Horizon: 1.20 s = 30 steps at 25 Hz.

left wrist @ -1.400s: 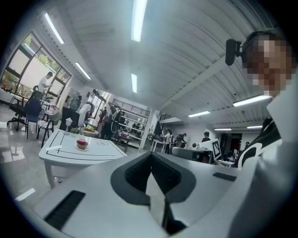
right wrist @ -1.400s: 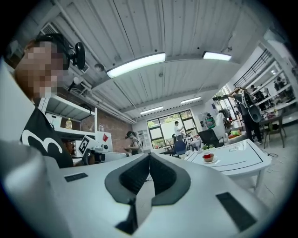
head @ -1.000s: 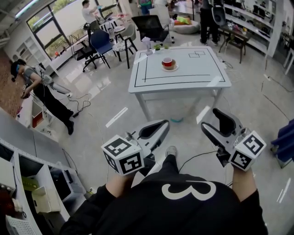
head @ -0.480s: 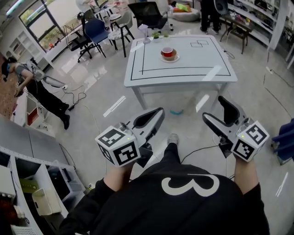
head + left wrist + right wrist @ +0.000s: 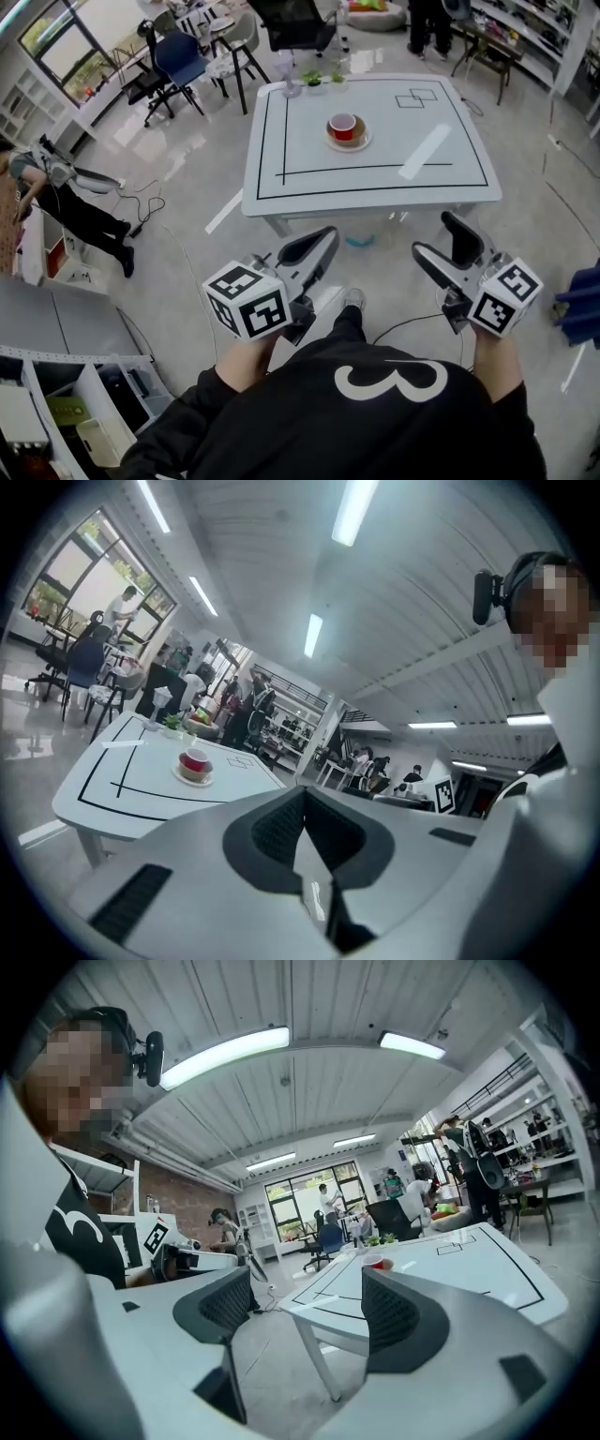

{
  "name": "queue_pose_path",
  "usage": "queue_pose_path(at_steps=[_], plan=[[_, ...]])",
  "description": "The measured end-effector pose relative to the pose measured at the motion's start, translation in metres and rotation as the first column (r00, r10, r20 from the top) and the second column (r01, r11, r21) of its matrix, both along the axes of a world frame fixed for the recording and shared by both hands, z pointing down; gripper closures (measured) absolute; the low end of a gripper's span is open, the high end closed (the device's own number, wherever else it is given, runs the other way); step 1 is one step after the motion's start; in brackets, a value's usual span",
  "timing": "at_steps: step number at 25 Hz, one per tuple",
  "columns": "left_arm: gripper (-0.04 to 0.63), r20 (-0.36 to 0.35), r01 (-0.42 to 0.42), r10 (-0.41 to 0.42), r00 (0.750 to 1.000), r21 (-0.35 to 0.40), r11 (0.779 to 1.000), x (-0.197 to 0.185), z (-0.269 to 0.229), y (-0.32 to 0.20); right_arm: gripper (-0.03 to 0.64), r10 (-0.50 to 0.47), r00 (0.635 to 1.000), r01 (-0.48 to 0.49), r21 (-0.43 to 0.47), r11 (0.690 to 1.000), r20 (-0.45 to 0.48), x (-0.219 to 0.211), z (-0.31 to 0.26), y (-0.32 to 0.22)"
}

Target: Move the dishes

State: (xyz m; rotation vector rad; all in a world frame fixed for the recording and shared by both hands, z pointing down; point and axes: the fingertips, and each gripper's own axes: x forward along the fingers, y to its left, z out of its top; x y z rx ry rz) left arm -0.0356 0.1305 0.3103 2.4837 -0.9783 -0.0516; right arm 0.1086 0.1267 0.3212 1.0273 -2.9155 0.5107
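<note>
A red cup point(image 5: 343, 125) stands on a pale saucer point(image 5: 348, 141) near the far middle of a white table point(image 5: 309, 187) marked with black lines. Both grippers hang in front of the person's body, short of the table's near edge and well away from the dishes. My left gripper point(image 5: 314, 246) is shut with nothing in it; its pads meet in the left gripper view point(image 5: 302, 832), where the cup point(image 5: 195, 759) shows far off. My right gripper point(image 5: 442, 242) is open and empty, and its view point(image 5: 309, 1312) shows the cup point(image 5: 378, 1263) on the table point(image 5: 469, 1260).
Small potted plants point(image 5: 322, 77) and a glass point(image 5: 285, 84) sit at the table's far edge. Office chairs point(image 5: 183, 61) stand beyond it. A person point(image 5: 66, 202) stands at the left near shelves point(image 5: 66, 412). A cable point(image 5: 403, 323) lies on the floor by my feet.
The table and cup have come nearer and lower in the head view as the person stepped forward. Both grippers keep the same pose, left shut and right open.
</note>
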Motion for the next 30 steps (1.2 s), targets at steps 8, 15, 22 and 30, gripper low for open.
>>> queue_pose_path(at_steps=[8, 15, 22, 30], plan=[[0.594, -0.013, -0.021, 0.020, 1.000, -0.072, 0.997, -0.013, 0.021, -0.136, 0.273, 0.034, 0.999, -0.036, -0.074, 0.997, -0.022, -0.012, 0.017, -0.140], [0.594, -0.011, -0.023, 0.022, 1.000, -0.115, 0.993, -0.032, 0.037, -0.220, 0.295, 0.097, 0.995, -0.099, -0.098, 0.990, -0.029, -0.021, 0.023, -0.228], [0.594, 0.021, -0.001, 0.003, 1.000, -0.101, 0.995, -0.044, 0.042, -0.246, 0.311, 0.106, 0.994, -0.109, -0.107, 0.988, -0.034, -0.029, 0.027, -0.254], [0.594, 0.052, 0.048, -0.043, 0.998, -0.105, 0.993, -0.055, 0.053, -0.251, 0.331, 0.052, 0.997, -0.059, -0.136, 0.989, -0.050, -0.052, 0.038, -0.274]])
